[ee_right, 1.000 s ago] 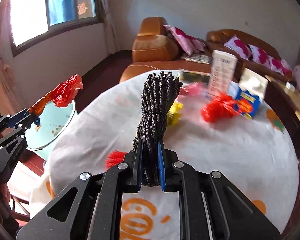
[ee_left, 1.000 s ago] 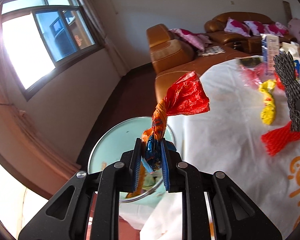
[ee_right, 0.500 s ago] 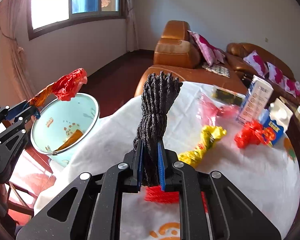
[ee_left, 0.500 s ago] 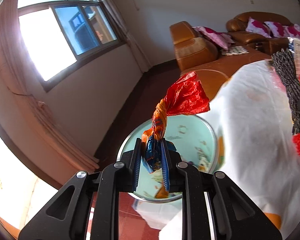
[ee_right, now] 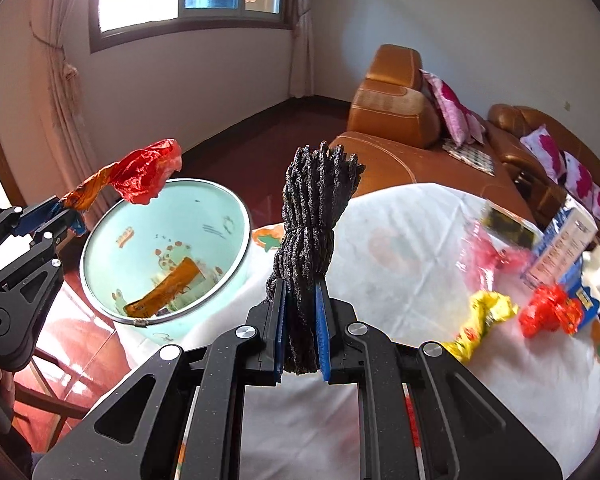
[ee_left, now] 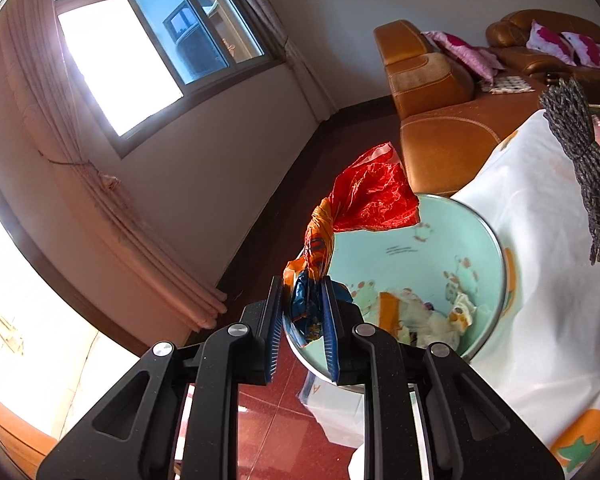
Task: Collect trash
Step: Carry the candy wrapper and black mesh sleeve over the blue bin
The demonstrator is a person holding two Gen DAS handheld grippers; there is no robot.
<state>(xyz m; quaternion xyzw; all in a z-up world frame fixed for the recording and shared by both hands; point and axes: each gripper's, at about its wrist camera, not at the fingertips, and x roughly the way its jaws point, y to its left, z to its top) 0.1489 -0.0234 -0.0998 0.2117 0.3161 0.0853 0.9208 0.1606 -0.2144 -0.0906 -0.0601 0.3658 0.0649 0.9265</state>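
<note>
My left gripper (ee_left: 302, 312) is shut on a twisted red and orange plastic wrapper (ee_left: 370, 196) with a blue end, held above the near rim of the pale green trash bin (ee_left: 496, 248). The right wrist view shows that wrapper (ee_right: 146, 172) over the bin (ee_right: 100, 220) from the side. My right gripper (ee_right: 300, 322) is shut on a dark grey bundle of cord (ee_right: 314, 212), upright over the white tablecloth (ee_right: 400, 248) just right of the bin. A yellow wrapper (ee_right: 484, 320) and red wrappers (ee_right: 550, 312) lie on the cloth.
The bin holds paper scraps and an orange wrapper (ee_right: 168, 288). A carton (ee_right: 564, 244) and a blue box stand at the table's right. Brown leather sofas (ee_left: 428, 76) with pink cushions sit behind the table. Dark red floor (ee_right: 260, 128) lies beyond the bin, under a window.
Both grippers have swung left toward the bin. The red wrapper now hangs over the bin's rim, and the cord bundle has come from mid-table to just beside the bin.
</note>
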